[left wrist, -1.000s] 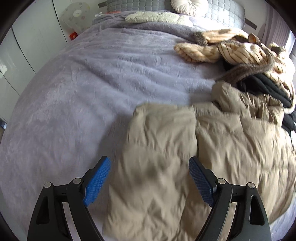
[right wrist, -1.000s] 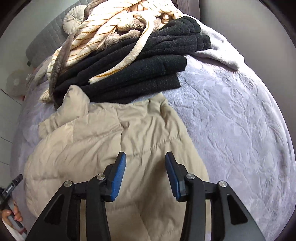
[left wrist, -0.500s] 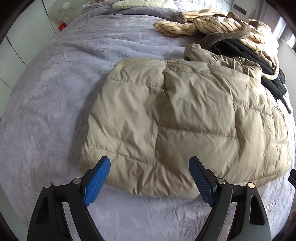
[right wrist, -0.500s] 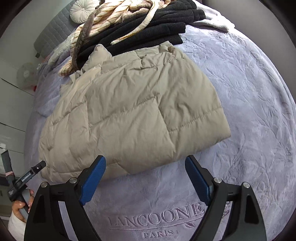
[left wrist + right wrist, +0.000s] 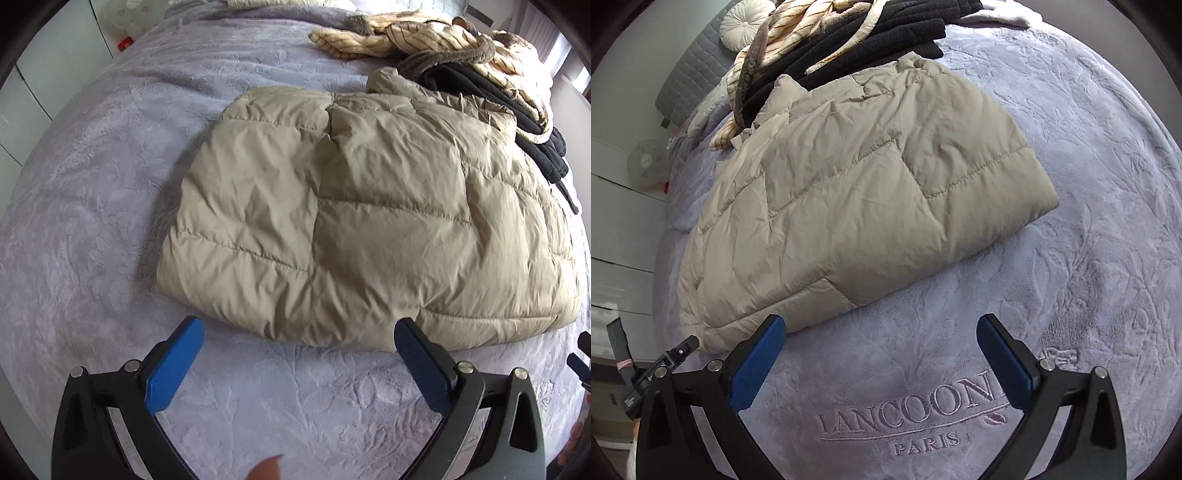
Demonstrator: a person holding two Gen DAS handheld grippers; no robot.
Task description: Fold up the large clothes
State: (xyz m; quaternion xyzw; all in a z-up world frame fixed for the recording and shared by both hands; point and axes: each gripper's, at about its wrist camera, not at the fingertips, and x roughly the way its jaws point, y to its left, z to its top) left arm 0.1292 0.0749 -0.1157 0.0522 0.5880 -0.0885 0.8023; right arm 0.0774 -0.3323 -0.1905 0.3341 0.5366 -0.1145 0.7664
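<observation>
A beige quilted puffer jacket [image 5: 354, 218] lies folded flat on the lilac bedspread [image 5: 110, 184]; it also shows in the right wrist view [image 5: 849, 199]. My left gripper [image 5: 299, 354] is open and empty, held just short of the jacket's near edge. My right gripper [image 5: 881, 354] is open and empty, over bare bedspread [image 5: 1089, 221] in front of the jacket's near edge. Part of the left gripper [image 5: 657, 373] shows at the left edge of the right wrist view.
A pile of black and cream striped clothes [image 5: 480, 70] lies behind the jacket, also seen in the right wrist view [image 5: 857, 37]. A round cushion [image 5: 742, 22] and a grey headboard [image 5: 690, 66] stand at the far end. White cupboards [image 5: 37, 85] line the left.
Both grippers have pulled back from over the jacket to its near edge. The right gripper opened wide. The jacket now lies folded and flat.
</observation>
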